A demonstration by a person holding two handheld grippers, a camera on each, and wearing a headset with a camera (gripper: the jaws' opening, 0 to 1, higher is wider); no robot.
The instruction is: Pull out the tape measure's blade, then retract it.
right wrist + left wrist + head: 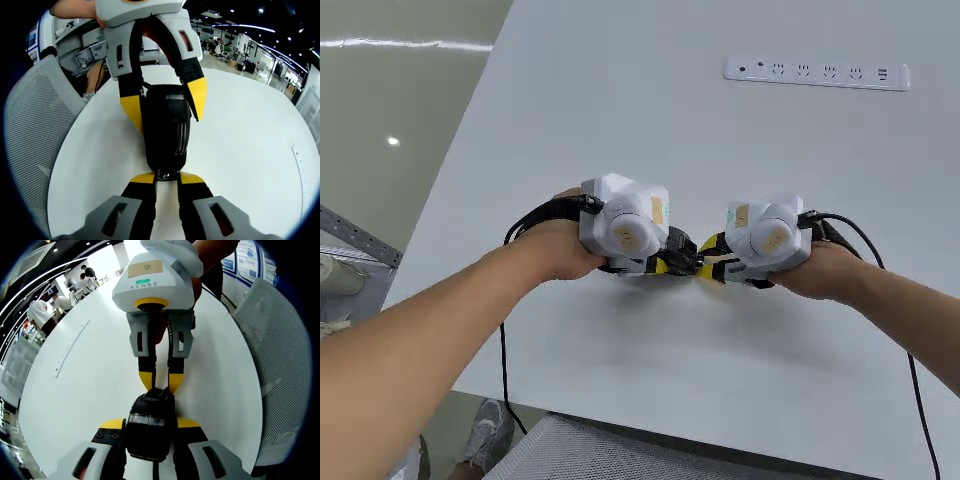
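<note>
Fingers [112, 424] of the left gripper [150, 423] stand moderately apart, their yellow tips clamped on either side of the black tape measure [147, 432]. It is held just above the white table [75, 390]. Facing it head-on, the right gripper [161, 381] has its two tips drawn nearly together on the case's far end. In the right gripper view, that gripper's own tips [145, 177] pinch the near end of the tape measure [165, 130]; the part they grip is too small to make out. Beyond, the left gripper [165, 105] straddles the case's wider body. From the head view, the left hand [560, 250] and right hand [825, 270] bring both grippers tip to tip over the table's [620, 100] near half, with the tape measure [678, 262] between them. A white power strip [817, 72] lies well apart at the far side. A grey mesh chair [280, 365] stands beside the table.
</note>
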